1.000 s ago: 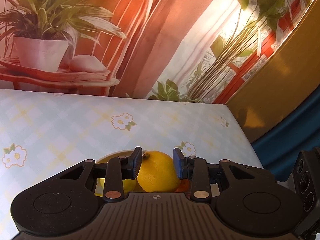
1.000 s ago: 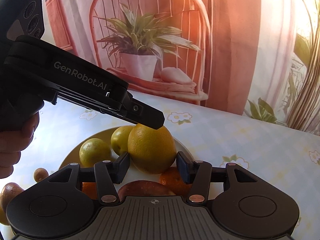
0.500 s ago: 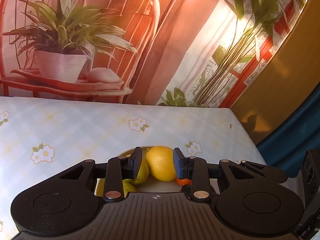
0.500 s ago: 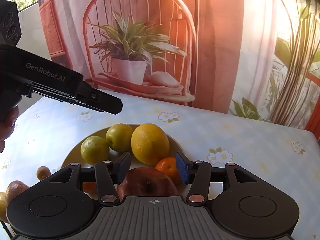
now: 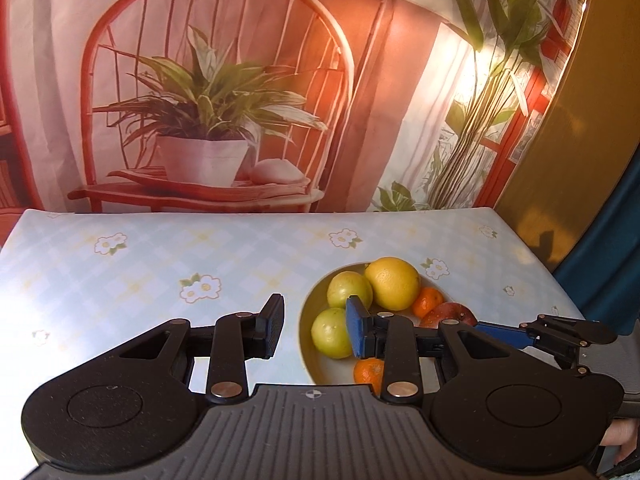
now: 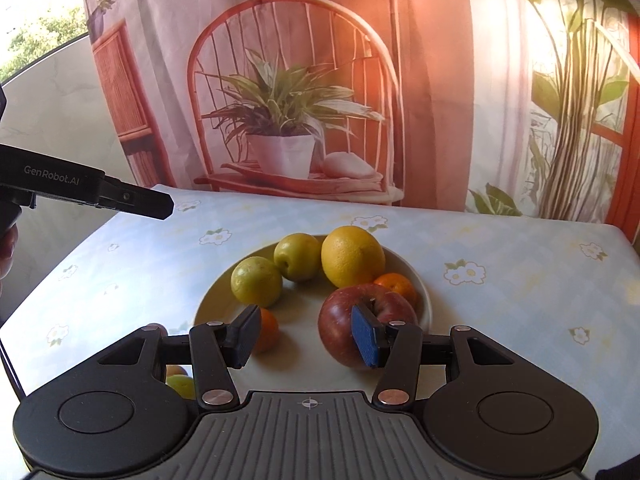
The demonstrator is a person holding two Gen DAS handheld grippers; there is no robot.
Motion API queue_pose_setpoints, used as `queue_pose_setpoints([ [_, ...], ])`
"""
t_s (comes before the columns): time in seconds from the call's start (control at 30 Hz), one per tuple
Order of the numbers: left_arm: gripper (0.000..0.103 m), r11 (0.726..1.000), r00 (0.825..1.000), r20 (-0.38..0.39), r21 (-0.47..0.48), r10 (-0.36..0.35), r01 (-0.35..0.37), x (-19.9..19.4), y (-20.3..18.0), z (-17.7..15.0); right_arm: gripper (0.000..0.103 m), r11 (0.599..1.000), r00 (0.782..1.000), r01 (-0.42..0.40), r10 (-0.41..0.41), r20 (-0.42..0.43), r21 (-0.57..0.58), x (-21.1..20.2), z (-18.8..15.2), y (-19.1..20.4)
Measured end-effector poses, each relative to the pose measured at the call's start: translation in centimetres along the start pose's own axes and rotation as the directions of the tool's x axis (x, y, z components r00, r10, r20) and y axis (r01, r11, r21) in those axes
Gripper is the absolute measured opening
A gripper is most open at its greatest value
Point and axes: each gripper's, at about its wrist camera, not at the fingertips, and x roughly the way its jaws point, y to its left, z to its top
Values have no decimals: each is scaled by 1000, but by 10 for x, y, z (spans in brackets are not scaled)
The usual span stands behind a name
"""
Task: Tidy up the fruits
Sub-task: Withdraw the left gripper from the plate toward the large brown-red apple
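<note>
A pale plate (image 6: 424,292) on the flowered tablecloth holds a big yellow citrus (image 6: 352,256), two green-yellow fruits (image 6: 256,282), a red apple (image 6: 340,320) and two small oranges (image 6: 396,286). My right gripper (image 6: 306,332) hovers over the plate's near side, open, with nothing between its pads; the apple lies behind its right finger. My left gripper (image 5: 314,320) hangs over the plate's (image 5: 332,372) left rim, jaws narrowly apart and empty. From the left wrist, the citrus (image 5: 394,282) and apple (image 5: 448,314) lie beyond it. Its tip (image 6: 136,200) shows at the left.
Loose fruits (image 6: 180,384) lie on the cloth left of the plate, mostly hidden behind my right gripper. A printed backdrop of a chair and potted plant (image 6: 280,120) hangs behind the table. The table's right edge (image 5: 536,256) is close to the plate.
Both grippers have drawn back from the plate and risen slightly. The left one has swung to the left, away from the big yellow citrus, which stays on the plate.
</note>
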Motion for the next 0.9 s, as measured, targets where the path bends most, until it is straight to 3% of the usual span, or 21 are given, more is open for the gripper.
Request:
queue_pose_setpoints([
  [0.37, 35, 992, 990, 67, 19, 121, -123, -56, 36, -5, 47, 1000, 1000, -19, 19, 5, -2, -9, -23, 42],
  [0.6, 36, 968, 956, 165, 24, 244, -251, -93, 61, 5, 47, 1000, 999, -32, 32, -8, 0, -5, -30, 67],
  [0.9, 36, 979, 970, 134, -12, 203, -203, -87, 64, -29, 38, 997, 999, -44, 43, -26, -70, 1, -28, 101],
])
